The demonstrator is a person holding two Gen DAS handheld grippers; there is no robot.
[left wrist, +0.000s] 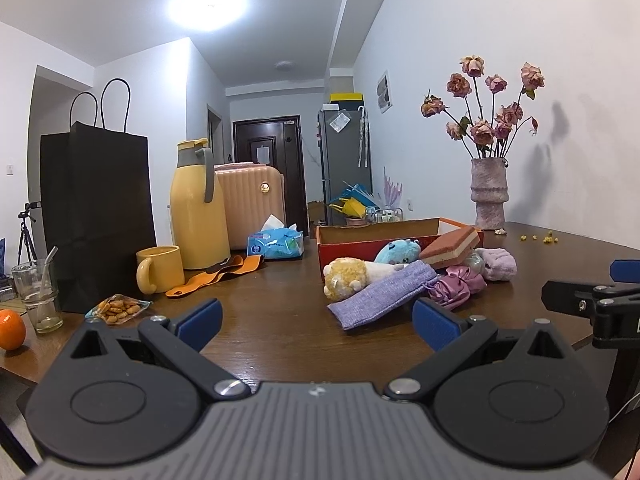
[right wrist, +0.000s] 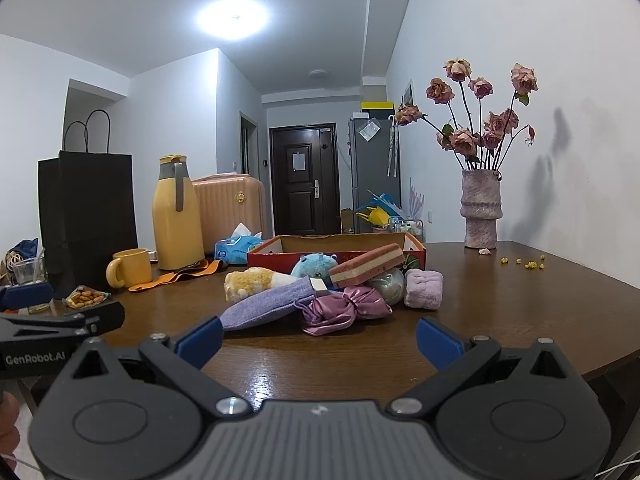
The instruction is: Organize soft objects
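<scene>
A pile of soft things lies mid-table in front of a red cardboard box: a purple cloth pouch, a yellow-white plush, a blue plush, a pink layered sponge, a pink satin bag and a lilac towel roll. My left gripper is open and empty, short of the pouch. My right gripper is open and empty, just short of the satin bag.
A yellow mug, yellow jug, black paper bag, tissue pack, orange strap, snack packet, glass and orange stand left. A vase of dried roses stands back right.
</scene>
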